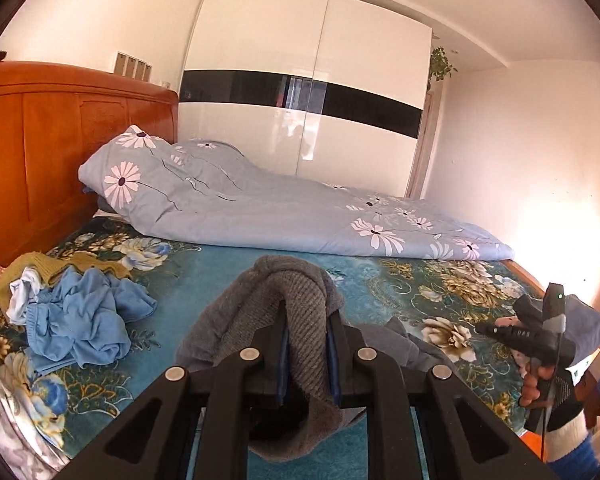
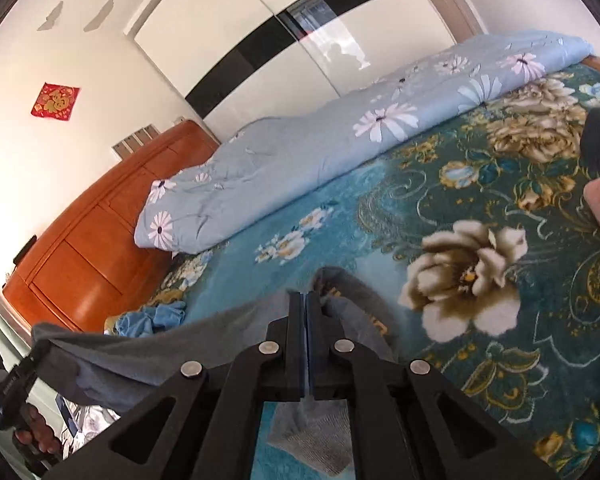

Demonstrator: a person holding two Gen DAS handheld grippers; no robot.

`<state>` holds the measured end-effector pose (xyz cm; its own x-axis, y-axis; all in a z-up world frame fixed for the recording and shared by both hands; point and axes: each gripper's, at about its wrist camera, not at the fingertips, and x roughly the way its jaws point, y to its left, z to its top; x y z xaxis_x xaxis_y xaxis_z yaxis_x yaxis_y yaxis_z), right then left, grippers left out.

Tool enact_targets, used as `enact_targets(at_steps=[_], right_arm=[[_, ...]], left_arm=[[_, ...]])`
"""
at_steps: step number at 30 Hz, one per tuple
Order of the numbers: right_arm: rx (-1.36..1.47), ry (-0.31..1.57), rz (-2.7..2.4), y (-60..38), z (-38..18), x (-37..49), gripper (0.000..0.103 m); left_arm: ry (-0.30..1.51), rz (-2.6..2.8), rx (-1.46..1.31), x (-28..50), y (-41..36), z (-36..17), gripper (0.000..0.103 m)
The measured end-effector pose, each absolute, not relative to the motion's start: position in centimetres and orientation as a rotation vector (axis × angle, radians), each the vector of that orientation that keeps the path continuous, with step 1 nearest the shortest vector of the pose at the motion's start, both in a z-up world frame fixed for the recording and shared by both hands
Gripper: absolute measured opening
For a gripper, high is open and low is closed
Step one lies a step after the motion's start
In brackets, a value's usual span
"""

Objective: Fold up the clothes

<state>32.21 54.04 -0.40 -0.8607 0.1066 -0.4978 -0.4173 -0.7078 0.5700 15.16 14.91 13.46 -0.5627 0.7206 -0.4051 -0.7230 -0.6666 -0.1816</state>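
Grey knitted cloth is pinched between the blue-padded fingers of the left gripper (image 1: pixel 305 344), a thick ribbed fold of the grey garment (image 1: pixel 300 300) rising over the fingertips and hanging down between the black linkage bars. The right gripper (image 2: pixel 307 312) has its fingers pressed nearly flat together on another edge of the same garment (image 2: pixel 148 352), which stretches away to the left in that view as a smooth sheet and drops below the jaws as a ribbed hem. In the left wrist view the right gripper appears at the far right, held in a person's hand (image 1: pixel 534 384); the garment spans between the two tools above the teal floral bedspread (image 1: pixel 228 280). To the left on the bedspread lies a crumpled pile of blue clothes (image 1: pixel 84 316) with an olive knit (image 1: pixel 40 268) just behind it. Further back, a pale blue daisy-print quilt (image 1: pixel 260 208) runs along the bed beside the white wardrobe (image 1: pixel 308 92), and an orange wooden headboard (image 1: pixel 60 140) stands at the left.
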Motion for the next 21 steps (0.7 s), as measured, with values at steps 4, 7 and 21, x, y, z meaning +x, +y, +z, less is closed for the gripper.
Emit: enact_targets(at_steps=[4, 7, 21], right_arm=[[-0.787, 1.015, 2.582, 53.1, -3.5, 30.1, 0.005], [-0.840, 1.068, 2.583, 53.1, -5.1, 28.0, 0.035], [-0.701, 1.619, 2.440, 55.4, -8.5, 23.5, 0.015]], left_arm=[[-0.021, 2.283, -0.563, 13.6, 13.2, 15.0, 0.017], [-0.030, 2.323, -0.550, 12.8, 12.1, 15.7, 0.017], [-0.024, 2.369, -0.512, 13.2, 10.2, 17.5, 0.017]])
